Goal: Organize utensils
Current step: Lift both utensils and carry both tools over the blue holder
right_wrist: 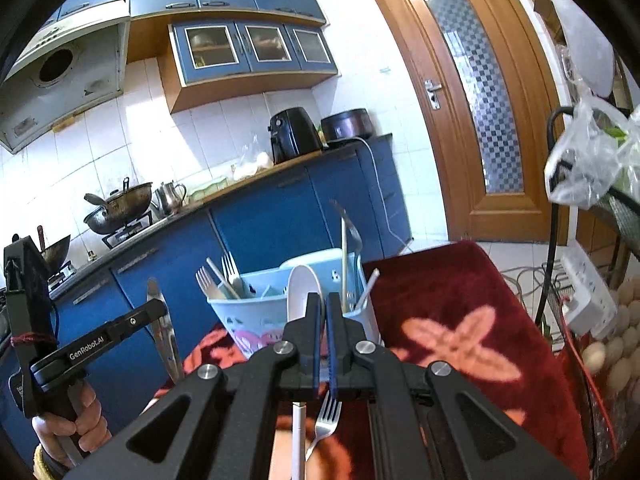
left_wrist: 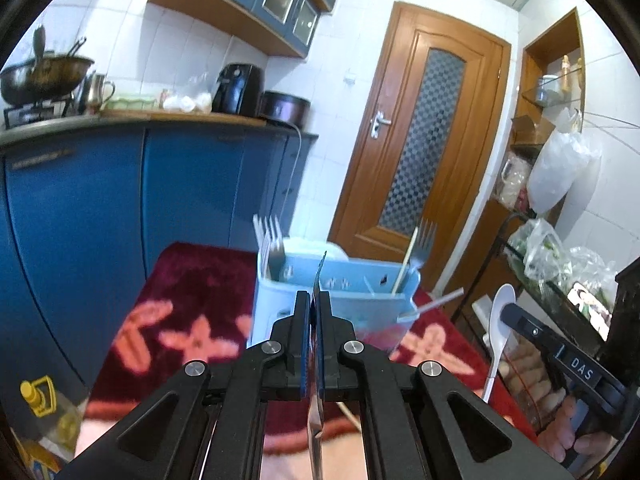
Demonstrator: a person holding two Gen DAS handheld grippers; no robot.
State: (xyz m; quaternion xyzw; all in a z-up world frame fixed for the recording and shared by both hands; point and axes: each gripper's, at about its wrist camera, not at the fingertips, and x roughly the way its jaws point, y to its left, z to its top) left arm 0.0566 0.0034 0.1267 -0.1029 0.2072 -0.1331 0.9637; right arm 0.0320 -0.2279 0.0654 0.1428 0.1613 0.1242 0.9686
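Observation:
A light blue utensil holder (left_wrist: 332, 304) stands on a dark red cloth, with forks (left_wrist: 270, 240) and a chopstick upright in it; it also shows in the right wrist view (right_wrist: 256, 312). My left gripper (left_wrist: 314, 300) is shut on a steel knife (left_wrist: 320, 276), blade up, just in front of the holder. The knife also shows in the right wrist view (right_wrist: 160, 320). My right gripper (right_wrist: 324, 302) is shut on a white spoon (right_wrist: 302, 292), bowl up, close to the holder's front. The spoon also shows in the left wrist view (left_wrist: 500, 320).
A loose fork (right_wrist: 326, 420) lies on the red patterned cloth (right_wrist: 440, 300) under my right gripper. Blue kitchen cabinets (left_wrist: 120, 200) stand behind, with a wok on the stove. A wooden door (left_wrist: 420, 140) is behind. A rack with bags and eggs (right_wrist: 612, 344) stands to the right.

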